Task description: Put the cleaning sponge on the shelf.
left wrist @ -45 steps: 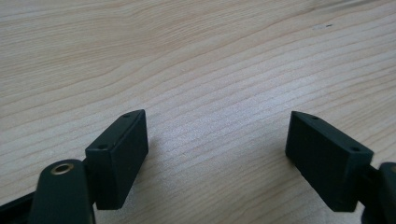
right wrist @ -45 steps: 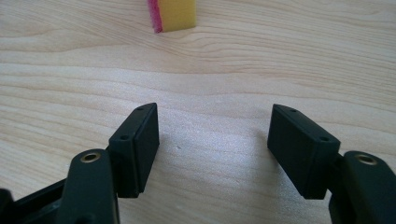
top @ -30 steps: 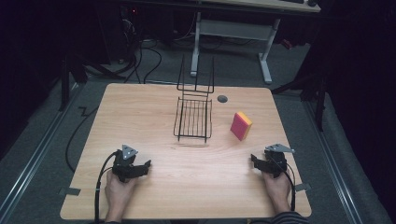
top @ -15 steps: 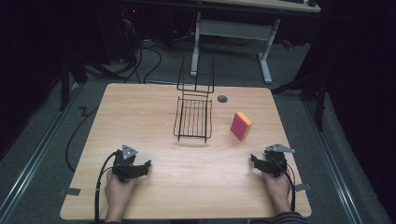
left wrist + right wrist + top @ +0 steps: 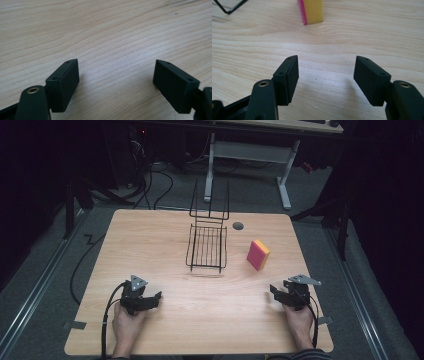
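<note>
both hand-held grippers resting apart on the desk

the right hand-held gripper (image 5: pixel 276 292) has jaws spread with nothing between them — they have just been closing a little. ahead of it stands the sponge (image 5: pixel 258 254), near the rack (image 5: pixel 207 248). the left hand-held gripper (image 5: pixel 156 298) gapes over bare desk (image 5: pixel 210 320).

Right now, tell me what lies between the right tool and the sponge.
Nothing: in the right gripper view, only bare table separates the open right tool from the upright sponge.
</note>
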### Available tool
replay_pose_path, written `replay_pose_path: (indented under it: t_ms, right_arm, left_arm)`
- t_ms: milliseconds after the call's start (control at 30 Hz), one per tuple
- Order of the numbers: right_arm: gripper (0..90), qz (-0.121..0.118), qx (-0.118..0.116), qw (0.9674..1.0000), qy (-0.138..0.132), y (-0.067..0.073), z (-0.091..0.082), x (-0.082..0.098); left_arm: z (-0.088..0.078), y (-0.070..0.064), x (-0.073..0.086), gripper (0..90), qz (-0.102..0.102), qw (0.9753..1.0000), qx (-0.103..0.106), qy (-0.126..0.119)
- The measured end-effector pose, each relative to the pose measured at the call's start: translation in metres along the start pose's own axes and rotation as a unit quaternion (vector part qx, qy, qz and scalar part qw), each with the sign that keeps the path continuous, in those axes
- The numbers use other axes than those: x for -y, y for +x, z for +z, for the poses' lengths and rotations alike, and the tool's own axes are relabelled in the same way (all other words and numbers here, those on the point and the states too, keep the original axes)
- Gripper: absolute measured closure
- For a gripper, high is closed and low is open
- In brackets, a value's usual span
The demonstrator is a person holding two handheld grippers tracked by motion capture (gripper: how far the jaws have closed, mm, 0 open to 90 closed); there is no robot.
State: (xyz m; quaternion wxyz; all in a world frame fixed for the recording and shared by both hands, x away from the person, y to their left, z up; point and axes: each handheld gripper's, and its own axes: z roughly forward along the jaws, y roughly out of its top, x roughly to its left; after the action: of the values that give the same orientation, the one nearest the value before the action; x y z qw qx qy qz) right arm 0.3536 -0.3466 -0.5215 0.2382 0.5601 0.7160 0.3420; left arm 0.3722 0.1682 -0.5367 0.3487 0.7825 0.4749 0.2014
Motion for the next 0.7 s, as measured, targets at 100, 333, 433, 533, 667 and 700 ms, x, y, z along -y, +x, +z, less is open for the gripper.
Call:
replay_pose_path:
  t_ms: [100,333,433,533,667,700]
  right_arm:
    - [37.2,0.006,-0.005,1.0000,-0.006,0.000,-0.004,-0.001]
    - [35.2,0.004,-0.017,0.9994,-0.030,0.001,-0.011,-0.006]
    - [34.6,0.006,-0.020,0.9992,-0.033,0.002,-0.013,-0.010]
    - [34.5,0.006,-0.025,0.9987,-0.045,0.002,-0.015,-0.011]
    - [34.3,0.009,-0.029,0.9982,-0.051,0.000,-0.016,-0.012]
    - [34.3,0.009,-0.029,0.9982,-0.051,0.000,-0.016,-0.012]
  left_arm:
    - [0.000,0.000,0.000,21.6,0.000,1.0000,0.000,0.000]
    - [0.000,0.000,0.000,21.5,0.000,1.0000,0.000,0.000]
    - [0.000,0.000,0.000,21.5,0.000,1.0000,0.000,0.000]
    - [0.000,0.000,0.000,21.5,0.000,1.0000,0.000,0.000]
    - [0.000,0.000,0.000,21.5,0.000,1.0000,0.000,0.000]
    - [0.000,0.000,0.000,21.5,0.000,1.0000,0.000,0.000]
